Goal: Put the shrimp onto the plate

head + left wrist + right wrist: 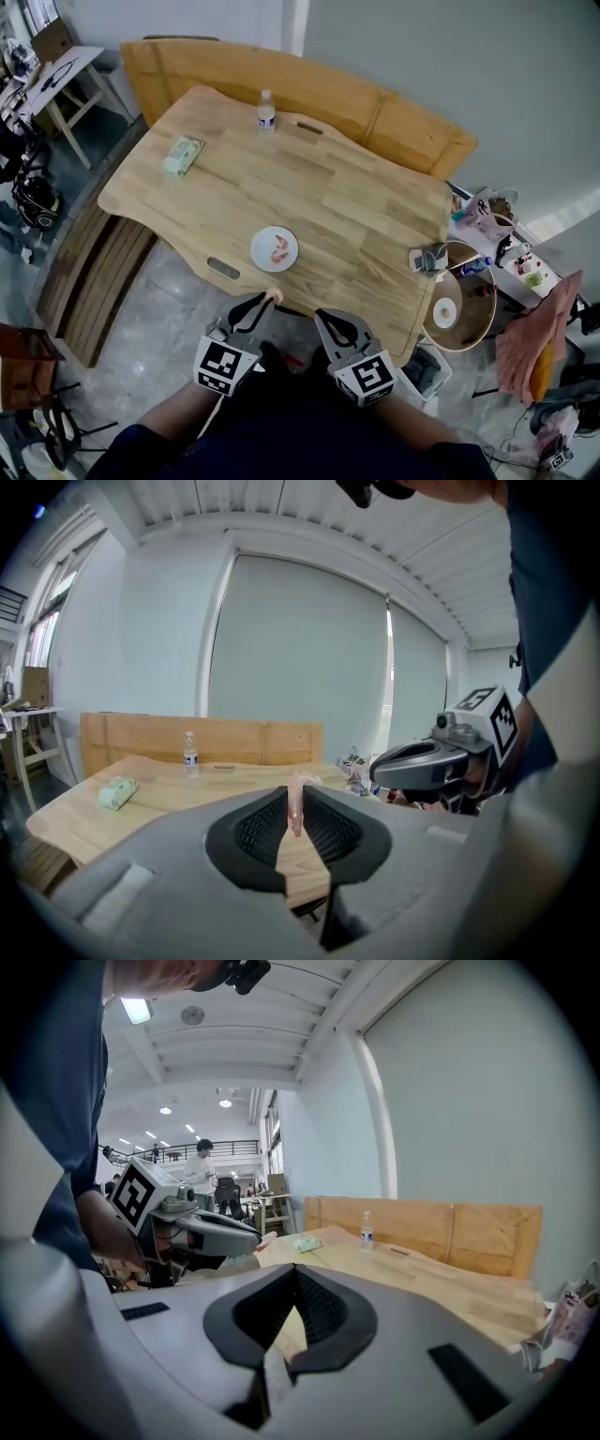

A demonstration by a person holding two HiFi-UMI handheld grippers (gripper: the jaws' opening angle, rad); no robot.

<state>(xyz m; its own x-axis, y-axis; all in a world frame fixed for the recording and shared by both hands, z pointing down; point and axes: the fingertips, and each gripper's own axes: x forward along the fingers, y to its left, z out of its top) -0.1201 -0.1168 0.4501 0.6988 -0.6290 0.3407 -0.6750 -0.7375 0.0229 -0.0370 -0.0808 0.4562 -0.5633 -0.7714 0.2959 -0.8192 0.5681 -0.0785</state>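
Matt pale wood table (356, 206)

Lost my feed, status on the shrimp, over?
Left gripper shut on one shrimp, at the table edge. Right gripper shut, empty. Plate holds other shrimp; nothing between.

Half-seen things around the table

From the head view only a pink tip of the shrimp (275, 293) pokes past the left gripper (265, 300). In the left gripper view its lower end is buried between the pinching pads (262, 825). The pink bits on the plate (262, 251) are too small to count. The bottle (266, 111) has a label too tiny to read, the green packet (183, 156) can't be identified, and the person's arms (173, 424) run off the bottom edge.
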